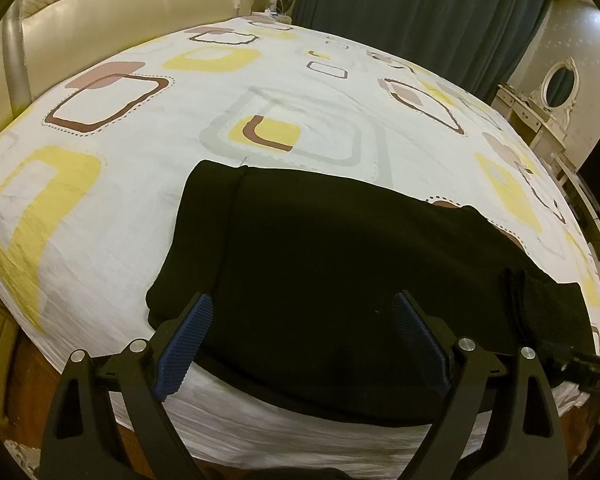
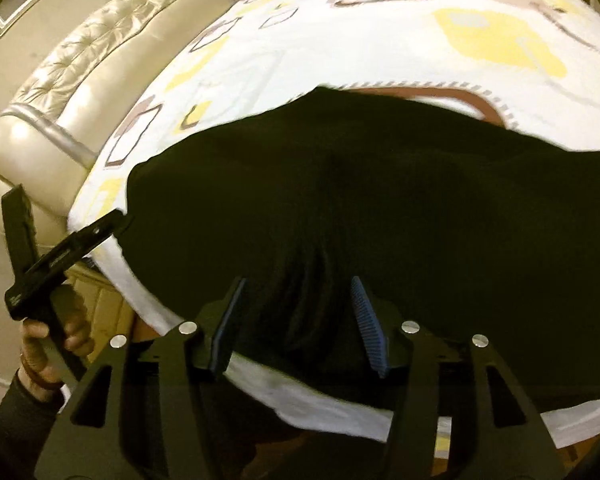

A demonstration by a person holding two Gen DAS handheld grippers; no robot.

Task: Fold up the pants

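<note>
Black pants (image 1: 332, 264) lie flat across the near part of the bed, stretching from left to right; they also fill the middle of the right wrist view (image 2: 380, 208). My left gripper (image 1: 302, 312) is open, its blue-padded fingers spread wide just above the near edge of the pants, holding nothing. My right gripper (image 2: 298, 300) is open over the near edge of the pants, where the cloth shows vertical creases between its fingers. The left gripper's body and the hand holding it (image 2: 52, 280) show at the left of the right wrist view.
The bed sheet (image 1: 140, 184) is white with yellow, brown and grey squares. A cream padded headboard (image 1: 112, 16) stands at the far left. Dark curtains (image 1: 420, 8) hang behind the bed, and a white dressing table with an oval mirror (image 1: 556, 84) stands at the right.
</note>
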